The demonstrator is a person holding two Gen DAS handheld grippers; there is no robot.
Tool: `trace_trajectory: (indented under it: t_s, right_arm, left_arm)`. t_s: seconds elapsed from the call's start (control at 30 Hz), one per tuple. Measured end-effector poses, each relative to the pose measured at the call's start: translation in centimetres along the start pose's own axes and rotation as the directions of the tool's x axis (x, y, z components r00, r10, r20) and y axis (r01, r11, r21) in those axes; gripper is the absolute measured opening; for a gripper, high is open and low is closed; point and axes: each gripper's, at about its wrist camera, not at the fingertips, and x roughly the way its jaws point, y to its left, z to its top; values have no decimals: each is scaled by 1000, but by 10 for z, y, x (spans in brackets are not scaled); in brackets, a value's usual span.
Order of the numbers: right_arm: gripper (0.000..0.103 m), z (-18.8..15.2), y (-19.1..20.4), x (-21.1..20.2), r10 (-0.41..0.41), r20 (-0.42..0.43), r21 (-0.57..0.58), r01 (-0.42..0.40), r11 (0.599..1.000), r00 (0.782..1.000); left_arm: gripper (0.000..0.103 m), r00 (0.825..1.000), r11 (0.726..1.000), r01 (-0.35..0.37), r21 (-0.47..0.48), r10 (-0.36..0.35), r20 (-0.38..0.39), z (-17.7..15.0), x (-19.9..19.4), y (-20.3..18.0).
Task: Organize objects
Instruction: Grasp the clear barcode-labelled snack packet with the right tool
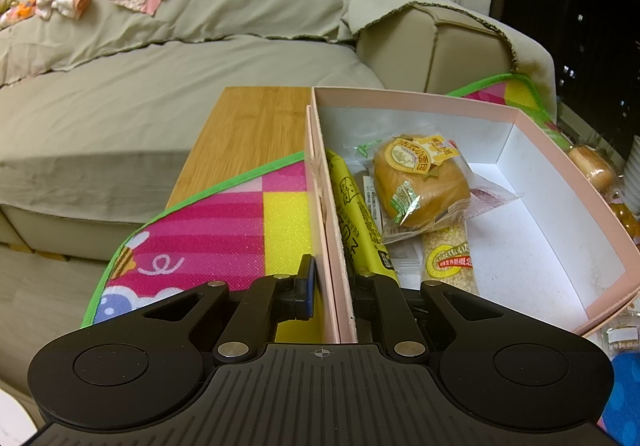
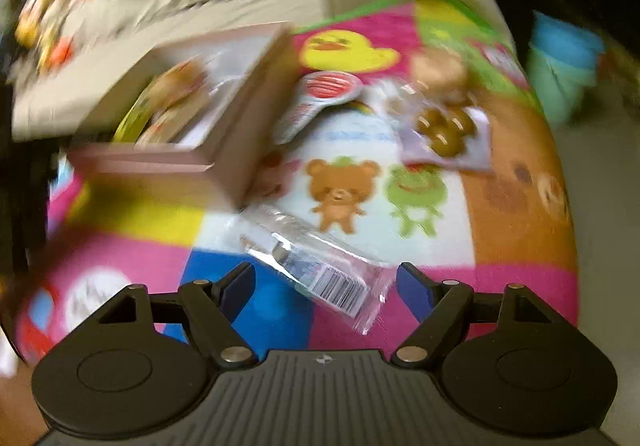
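Left-wrist view: the left tongs (image 1: pixel 335 288) are clamping the near wall of the pink box (image 1: pixel 532 150), one pad outside the wall and the other inside, steadying it on the counter (image 1: pixel 248 126), which is partly covered by a patterned play mat (image 1: pixel 224 230). Ahead of these tongs, inside the box, a wrapped bun (image 1: pixel 420 182) is lying on top of a yellow stick pack (image 1: pixel 356 214) and a grain bar (image 1: pixel 450 262).

Right-wrist view: the right tongs (image 2: pixel 326 288) are standing wide apart and gripping nothing, and a clear plastic packet (image 2: pixel 320 262) with a barcode label is lying just ahead of them on the mat, its near end reaching between the two pads without touching either. Further ahead, other snack packs (image 2: pixel 444 126) are waiting on the mat, to the right of the box.

The picture is blurred, so the packet's contents cannot be read; it is probably light, thin and crinkly, with slippery film that buckles rather than resists. A hold across its flatter middle, where the contents give some body, is likely firmer than a pinch on the sealed edge.
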Motion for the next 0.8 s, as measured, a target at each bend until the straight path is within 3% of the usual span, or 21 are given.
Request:
trace_trajectory:
  t_s: [0.1, 0.27, 0.33, 0.43, 0.67, 0.8]
  right_arm:
    - [79, 7, 19, 3, -41, 36, -121, 45, 992, 999]
    - [77, 19, 26, 26, 9, -7, -165, -11, 986, 1000]
    - [63, 19, 29, 32, 20, -34, -164, -25, 986, 999]
    - [44, 18, 27, 26, 15, -42, -138, -21, 990, 999]
    - [38, 10, -10, 15, -49, -73, 115, 58, 992, 996]
    - [36, 2, -4, 8, -50, -74, 114, 59, 992, 996]
  left_arm:
    - [12, 1000, 1000, 0, 1, 0, 0, 0, 0, 0]
    - [12, 1000, 1000, 1, 3, -1, -2, -1, 0, 0]
    - [12, 1000, 1000, 1, 3, -1, -1, -1, 0, 0]
    - [12, 1000, 1000, 1, 3, -1, -2, -1, 0, 0]
    - [12, 1000, 1000, 1, 3, -1, -2, 0, 0, 0]
    - [12, 1000, 1000, 0, 3, 0, -2, -1, 0, 0]
